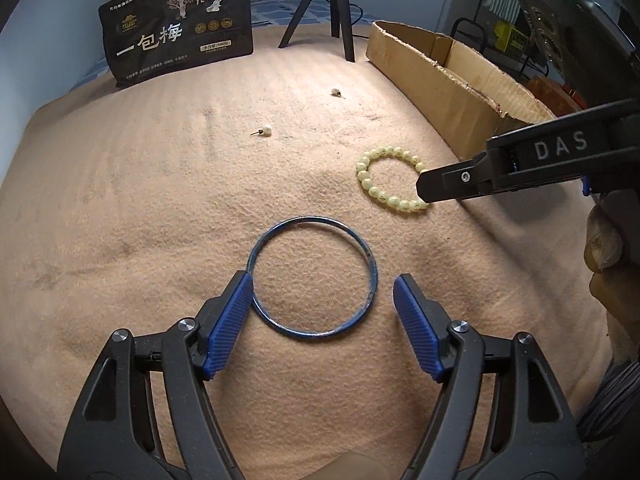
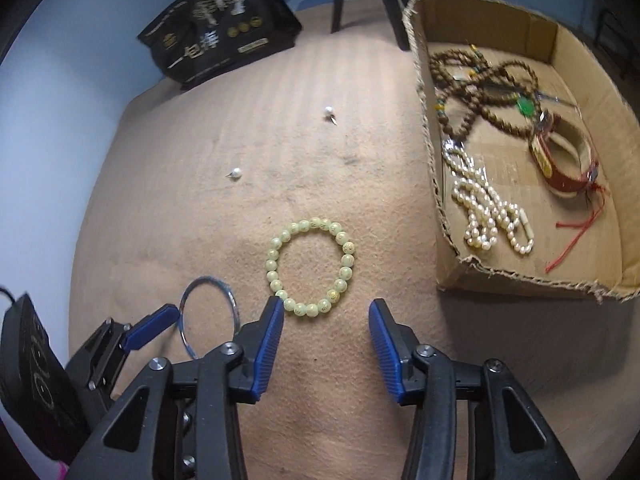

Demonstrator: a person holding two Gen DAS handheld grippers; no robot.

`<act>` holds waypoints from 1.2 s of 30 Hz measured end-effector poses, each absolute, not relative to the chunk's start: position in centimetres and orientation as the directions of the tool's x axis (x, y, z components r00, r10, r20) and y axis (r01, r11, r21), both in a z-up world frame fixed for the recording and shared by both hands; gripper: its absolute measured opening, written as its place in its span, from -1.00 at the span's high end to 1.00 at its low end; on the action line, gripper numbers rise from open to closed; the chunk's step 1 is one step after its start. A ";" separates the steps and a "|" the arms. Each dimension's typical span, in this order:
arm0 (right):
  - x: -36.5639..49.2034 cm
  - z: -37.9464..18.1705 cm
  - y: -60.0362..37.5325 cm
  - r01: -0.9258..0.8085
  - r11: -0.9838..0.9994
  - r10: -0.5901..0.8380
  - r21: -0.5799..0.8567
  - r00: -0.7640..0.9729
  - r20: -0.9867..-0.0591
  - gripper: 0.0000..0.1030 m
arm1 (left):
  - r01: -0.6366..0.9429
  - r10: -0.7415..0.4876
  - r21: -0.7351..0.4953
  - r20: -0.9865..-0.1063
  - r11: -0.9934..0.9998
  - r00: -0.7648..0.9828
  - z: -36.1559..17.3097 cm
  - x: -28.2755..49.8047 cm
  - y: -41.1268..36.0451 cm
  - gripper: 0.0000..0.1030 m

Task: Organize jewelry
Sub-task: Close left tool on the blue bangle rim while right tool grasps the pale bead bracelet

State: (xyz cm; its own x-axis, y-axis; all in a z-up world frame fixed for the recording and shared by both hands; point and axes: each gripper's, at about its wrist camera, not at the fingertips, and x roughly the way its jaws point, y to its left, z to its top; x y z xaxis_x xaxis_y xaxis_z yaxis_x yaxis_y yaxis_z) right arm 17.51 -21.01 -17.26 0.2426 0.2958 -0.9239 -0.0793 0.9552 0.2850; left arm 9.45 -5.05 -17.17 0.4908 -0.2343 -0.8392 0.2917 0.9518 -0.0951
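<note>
A thin blue bangle (image 1: 312, 278) lies flat on the tan cloth; it also shows in the right wrist view (image 2: 208, 312). My left gripper (image 1: 324, 292) is open, its jaws on either side of the bangle's near half, the left pad touching the rim. A pale green bead bracelet (image 2: 310, 266) lies flat just ahead of my open right gripper (image 2: 326, 312); in the left wrist view the bracelet (image 1: 384, 178) sits under that gripper's tip. Two pearl stud earrings (image 1: 266, 131) (image 1: 335, 91) lie farther back.
A cardboard box (image 2: 448, 216) on the right holds brown bead strands (image 2: 472, 92), a pearl necklace (image 2: 484, 212) and a red bangle (image 2: 560, 160). A black snack bag (image 1: 178, 28) and a tripod (image 1: 336, 8) stand at the back. The tan cloth (image 1: 140, 220) covers the surface.
</note>
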 end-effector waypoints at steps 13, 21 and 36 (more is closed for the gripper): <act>18.9 -18.2 -19.9 -0.011 0.968 0.243 0.249 0.267 -0.933 0.24 | 0.283 -0.234 -0.098 -0.834 0.954 0.500 -17.9 9.7 -4.2 -0.46; 19.0 -18.3 -19.8 -0.017 0.972 0.230 0.234 0.276 -0.933 0.60 | 0.279 -0.251 -0.119 -0.826 0.953 0.505 -17.9 9.7 -3.9 -0.42; 18.7 -18.1 -19.4 -0.100 0.968 0.248 0.229 0.279 -0.928 0.90 | 0.241 -0.246 -0.136 -0.820 0.961 0.517 -17.5 9.6 -2.7 -0.41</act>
State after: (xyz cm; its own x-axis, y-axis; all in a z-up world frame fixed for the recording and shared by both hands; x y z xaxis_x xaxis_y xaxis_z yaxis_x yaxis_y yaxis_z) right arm 18.65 -19.37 -18.07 0.2790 0.2477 -0.9278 -0.0998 0.9684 0.2285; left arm 9.59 -2.72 -17.46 0.5170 -0.2460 -0.8199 0.2410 0.9609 -0.1363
